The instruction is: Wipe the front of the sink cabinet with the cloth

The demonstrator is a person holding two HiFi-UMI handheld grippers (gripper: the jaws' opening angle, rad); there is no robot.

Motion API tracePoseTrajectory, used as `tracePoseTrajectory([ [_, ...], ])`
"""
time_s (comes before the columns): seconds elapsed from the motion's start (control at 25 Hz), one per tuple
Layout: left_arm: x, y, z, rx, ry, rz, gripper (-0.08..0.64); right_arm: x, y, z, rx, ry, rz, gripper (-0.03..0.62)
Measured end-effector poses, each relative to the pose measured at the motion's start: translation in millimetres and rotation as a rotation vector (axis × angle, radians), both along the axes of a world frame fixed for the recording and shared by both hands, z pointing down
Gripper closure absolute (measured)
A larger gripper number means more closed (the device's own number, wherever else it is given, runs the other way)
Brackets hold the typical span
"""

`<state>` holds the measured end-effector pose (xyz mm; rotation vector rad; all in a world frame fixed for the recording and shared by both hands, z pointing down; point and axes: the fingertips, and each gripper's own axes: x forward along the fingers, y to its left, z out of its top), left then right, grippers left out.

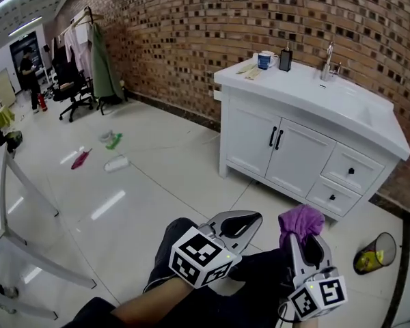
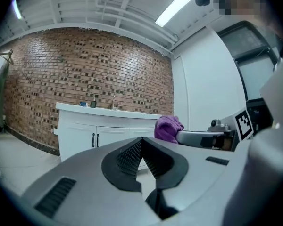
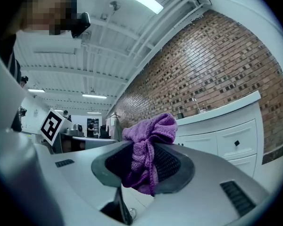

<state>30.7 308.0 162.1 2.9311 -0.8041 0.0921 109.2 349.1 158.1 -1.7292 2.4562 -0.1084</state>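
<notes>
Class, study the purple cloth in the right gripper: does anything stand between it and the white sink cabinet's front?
Nothing visible does. The right gripper holds the purple cloth, and only bare tiled floor lies between it and the sink cabinet. The bin sits off to the right, outside that path.

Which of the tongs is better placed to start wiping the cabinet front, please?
Right. The right tongs are shut on the purple cloth, facing the sink cabinet; the left tongs are shut on nothing.
</notes>
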Motion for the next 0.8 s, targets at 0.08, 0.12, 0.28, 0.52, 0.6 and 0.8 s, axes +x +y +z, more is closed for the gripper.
tracePoseTrajectory([
  [0.08,21,1,-4,0.007,0.01,0.031,0.558,21,5,-4,0.006,0.017,0.04,0.476],
  [0.12,32,1,-5,0.011,0.012,0.048,0.558,31,8,-6,0.009,0.026,0.059,0.476],
  [0.28,70,-1,-4,0.015,0.007,0.095,0.558,68,9,-9,0.016,0.047,0.114,0.476],
  [0.52,120,-18,7,0.01,-0.014,0.124,0.558,120,-14,-7,0.013,0.065,0.145,0.476],
  [0.6,136,-29,7,0.019,-0.007,0.127,0.558,136,-28,-4,0.005,0.076,0.143,0.476],
  [0.8,165,-74,15,0.027,-0.004,0.138,0.558,166,-74,5,-0.012,0.103,0.172,0.476],
])
